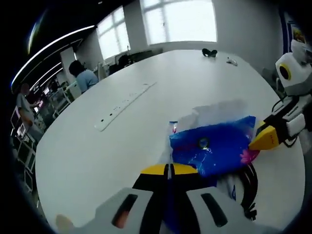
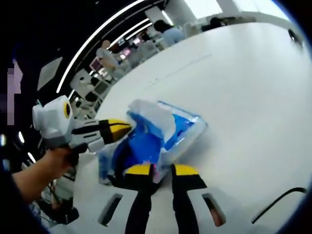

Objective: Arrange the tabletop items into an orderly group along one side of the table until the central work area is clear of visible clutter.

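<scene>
A blue plastic bag (image 1: 214, 146) with a clear, crumpled top hangs just over the white table (image 1: 97, 151). My left gripper (image 1: 169, 169) is shut on its near edge, yellow tips pressed together. From the right, my right gripper (image 1: 265, 138) holds the bag's pink-printed corner. In the right gripper view the same bag (image 2: 146, 139) gapes open above my right gripper (image 2: 162, 170), whose jaws stand close together with the bag's edge pinched between them. The left gripper (image 2: 119, 127), held by a person's hand (image 2: 53, 163), meets the bag from the left.
A long white power strip (image 1: 124, 105) lies on the table to the left. A black object (image 1: 209, 52) and a small pale item (image 1: 232, 61) sit at the far end. A black cable (image 1: 248, 187) curls under the bag. People (image 1: 83, 75) sit beyond the table's left edge.
</scene>
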`<state>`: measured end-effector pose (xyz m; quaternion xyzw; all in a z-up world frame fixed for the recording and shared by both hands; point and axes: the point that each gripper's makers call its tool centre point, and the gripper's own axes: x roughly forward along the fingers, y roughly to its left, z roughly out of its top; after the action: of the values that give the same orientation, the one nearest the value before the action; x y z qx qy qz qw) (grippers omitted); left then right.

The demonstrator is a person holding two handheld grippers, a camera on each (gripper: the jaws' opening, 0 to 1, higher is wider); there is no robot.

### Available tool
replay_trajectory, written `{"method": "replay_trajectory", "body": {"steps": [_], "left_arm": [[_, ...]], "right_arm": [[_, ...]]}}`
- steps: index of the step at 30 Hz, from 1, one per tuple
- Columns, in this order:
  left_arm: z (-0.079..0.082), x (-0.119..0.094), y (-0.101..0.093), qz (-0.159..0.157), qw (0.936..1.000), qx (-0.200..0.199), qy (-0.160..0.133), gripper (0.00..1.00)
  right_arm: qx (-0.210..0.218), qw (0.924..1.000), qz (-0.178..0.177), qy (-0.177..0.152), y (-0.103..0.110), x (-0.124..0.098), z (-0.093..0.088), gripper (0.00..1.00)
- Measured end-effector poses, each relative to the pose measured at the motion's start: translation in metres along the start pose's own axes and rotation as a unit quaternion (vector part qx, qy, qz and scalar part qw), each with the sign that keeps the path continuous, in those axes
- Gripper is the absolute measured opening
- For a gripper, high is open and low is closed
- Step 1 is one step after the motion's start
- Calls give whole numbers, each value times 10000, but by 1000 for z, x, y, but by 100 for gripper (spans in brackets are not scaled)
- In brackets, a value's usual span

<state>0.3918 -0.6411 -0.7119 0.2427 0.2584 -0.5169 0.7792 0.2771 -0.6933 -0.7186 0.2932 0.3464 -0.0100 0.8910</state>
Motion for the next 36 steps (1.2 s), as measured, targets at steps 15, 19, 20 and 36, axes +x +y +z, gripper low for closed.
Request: {"method": "replay_trajectory", "body": {"steps": [15, 19, 20, 36], "left_arm": [[-4, -10, -10, 59, 9996, 267, 84, 0], [1, -19, -14, 79, 9995, 319, -34, 0], [3, -21, -15, 79, 9994, 345, -49, 0], [23, -33, -62, -30, 9985, 532, -145, 0]], "right_arm": [[78, 10000, -55, -24, -2, -10, 1, 0], [83, 9999, -51, -31, -3, -16, 4, 0], [55, 10000, -62, -48, -3, -18, 5, 0], [145, 9994, -119, -307, -33, -63, 13, 0]]}}
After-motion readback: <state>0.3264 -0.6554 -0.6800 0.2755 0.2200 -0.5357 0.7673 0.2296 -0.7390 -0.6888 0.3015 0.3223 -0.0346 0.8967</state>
